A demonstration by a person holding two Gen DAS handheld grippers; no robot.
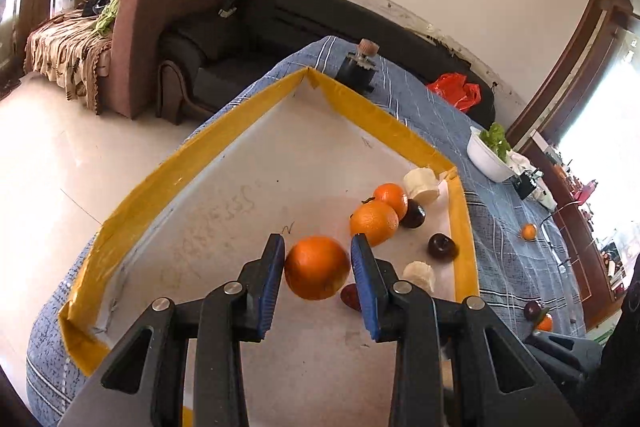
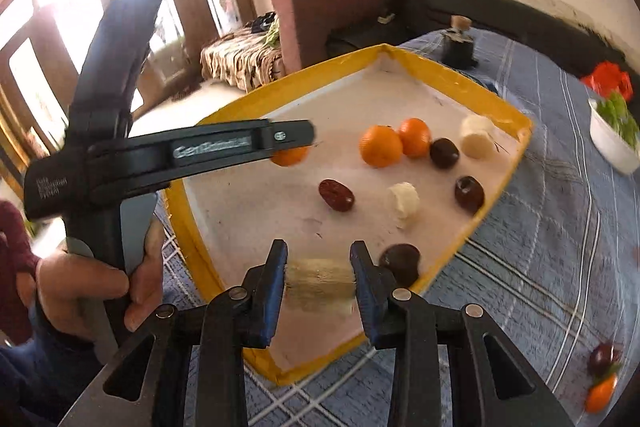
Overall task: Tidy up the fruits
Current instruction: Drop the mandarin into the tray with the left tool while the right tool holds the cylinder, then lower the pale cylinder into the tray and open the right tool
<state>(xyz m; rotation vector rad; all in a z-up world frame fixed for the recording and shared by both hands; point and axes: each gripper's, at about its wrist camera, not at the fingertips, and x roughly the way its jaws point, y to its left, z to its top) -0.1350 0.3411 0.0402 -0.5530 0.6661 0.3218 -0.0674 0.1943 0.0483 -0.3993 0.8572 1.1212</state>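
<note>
Up close, the left gripper (image 1: 318, 269) clamped an orange (image 1: 317, 267) between its blue pads above the white board (image 1: 224, 211), while the right gripper (image 2: 319, 277) gripped a pale, motion-blurred piece (image 2: 320, 283) too smeared to identify. Just beyond lay a red date (image 2: 336, 195), two banana chunks (image 2: 405, 203), three dark plums (image 2: 469, 193) and two more oranges (image 2: 380, 145), one touching the other, all inside the board's yellow tape border (image 2: 496, 183). From the right wrist view, the left tool's arm hid most of its orange. Farther off, a stray plum and orange (image 2: 600, 393) sat on the blue checked cloth (image 2: 540, 267), near a white bowl of greens (image 1: 490, 155). Behind stood a black sofa (image 1: 248, 27) and a maroon armchair (image 1: 160, 11).
</note>
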